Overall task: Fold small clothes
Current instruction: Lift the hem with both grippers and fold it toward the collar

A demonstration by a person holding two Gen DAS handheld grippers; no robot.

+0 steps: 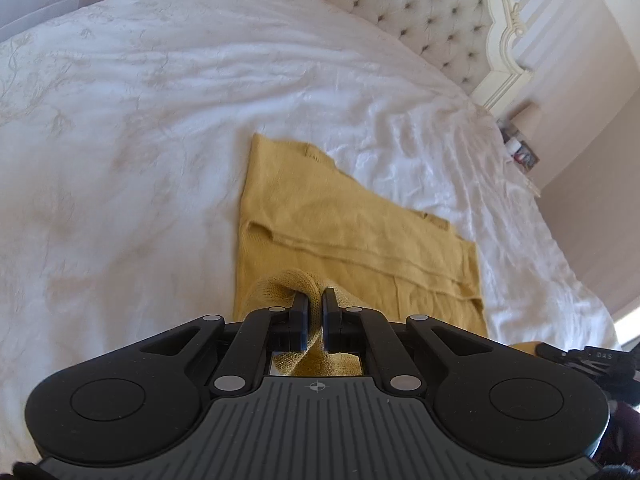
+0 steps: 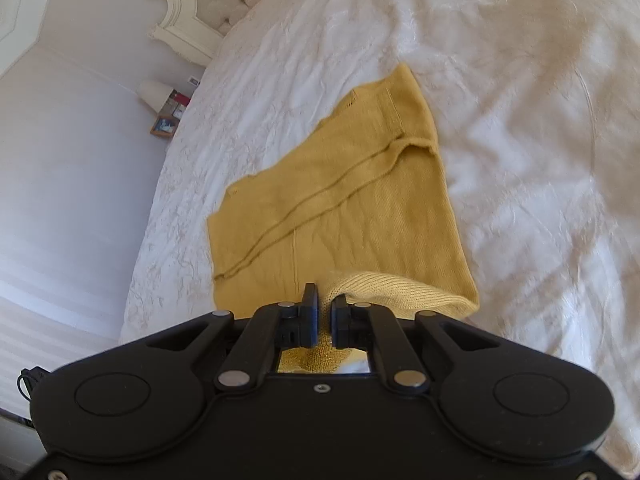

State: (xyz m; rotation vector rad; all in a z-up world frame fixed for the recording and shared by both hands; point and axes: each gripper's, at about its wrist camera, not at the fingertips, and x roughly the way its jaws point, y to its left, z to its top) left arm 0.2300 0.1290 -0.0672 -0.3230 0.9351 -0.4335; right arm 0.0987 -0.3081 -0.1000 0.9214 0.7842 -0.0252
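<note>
A yellow knitted sweater (image 1: 352, 216) lies partly folded on the white bed cover (image 1: 140, 140), near the padded headboard (image 1: 432, 12). The left gripper (image 1: 315, 300) is pressed together on the sweater's near edge — the knit bunches between its 2 fingers. The right gripper (image 2: 324, 306) pinches the same near edge, and the ribbed hem (image 2: 400, 290) is lifted off the cover.

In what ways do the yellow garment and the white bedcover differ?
The yellow garment is mustard knit with ribbed edges; the white bedcover is pale, with a faint pattern. The garment is small; the bedcover spreads far past it. The garment's near edge is pinched by the left gripper and right gripper; the bedcover is ungripped. Both are soft cloth.
</note>
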